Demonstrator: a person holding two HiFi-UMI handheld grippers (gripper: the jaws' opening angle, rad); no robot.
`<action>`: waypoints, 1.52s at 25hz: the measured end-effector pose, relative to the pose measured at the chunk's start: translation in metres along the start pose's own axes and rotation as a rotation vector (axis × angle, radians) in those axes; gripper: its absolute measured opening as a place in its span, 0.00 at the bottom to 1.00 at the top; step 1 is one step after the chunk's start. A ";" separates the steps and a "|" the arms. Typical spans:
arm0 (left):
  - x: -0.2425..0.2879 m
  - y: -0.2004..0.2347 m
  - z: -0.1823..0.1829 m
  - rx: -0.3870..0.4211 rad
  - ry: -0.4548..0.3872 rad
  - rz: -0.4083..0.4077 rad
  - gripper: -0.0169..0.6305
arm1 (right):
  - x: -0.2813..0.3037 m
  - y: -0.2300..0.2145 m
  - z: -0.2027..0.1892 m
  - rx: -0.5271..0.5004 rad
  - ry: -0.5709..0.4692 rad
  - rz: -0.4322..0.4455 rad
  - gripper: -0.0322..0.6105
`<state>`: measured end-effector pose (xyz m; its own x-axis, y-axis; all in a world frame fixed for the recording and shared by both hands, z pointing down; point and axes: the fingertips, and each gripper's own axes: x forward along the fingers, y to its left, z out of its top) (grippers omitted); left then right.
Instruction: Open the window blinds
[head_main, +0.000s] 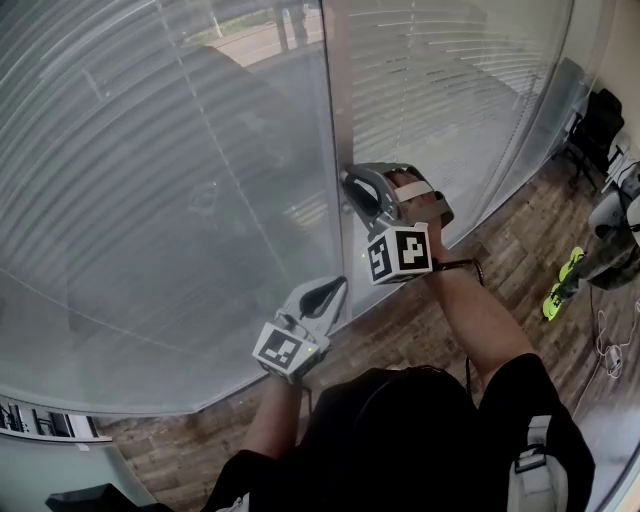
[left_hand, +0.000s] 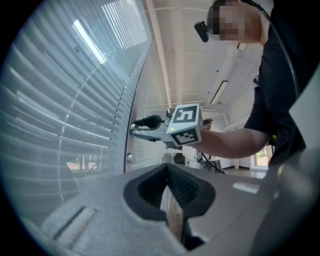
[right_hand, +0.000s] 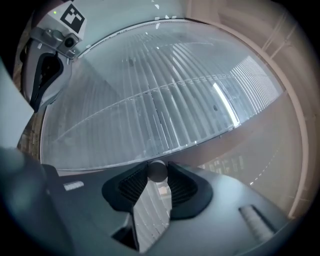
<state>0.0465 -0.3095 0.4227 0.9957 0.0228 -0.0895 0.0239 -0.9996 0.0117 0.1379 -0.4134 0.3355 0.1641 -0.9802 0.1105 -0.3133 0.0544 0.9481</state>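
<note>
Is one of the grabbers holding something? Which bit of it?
The right hand-held gripper pinches a small round knob by its sides, between the jaw tips. The left hand-held gripper holds nothing.

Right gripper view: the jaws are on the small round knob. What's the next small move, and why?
Probably roll the right gripper to twist the knob it pinches. The blinds lie closed, and this knob on the frame looks like their tilt control. The left gripper is shut and idle.

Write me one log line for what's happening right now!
right gripper: shut on blind knob | left gripper: shut, empty | blinds: down
</note>
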 end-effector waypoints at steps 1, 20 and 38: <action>-0.001 -0.002 0.002 -0.006 0.013 -0.004 0.03 | -0.001 -0.001 0.000 0.025 -0.001 -0.001 0.25; -0.024 0.007 0.008 0.010 0.048 -0.031 0.03 | -0.002 -0.008 0.001 0.390 -0.002 -0.012 0.25; -0.037 0.009 0.008 0.006 0.048 -0.055 0.03 | 0.002 -0.013 -0.018 1.214 -0.105 -0.023 0.25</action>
<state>0.0088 -0.3193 0.4178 0.9960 0.0785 -0.0423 0.0786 -0.9969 0.0017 0.1594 -0.4130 0.3291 0.1220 -0.9923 0.0196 -0.9915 -0.1209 0.0482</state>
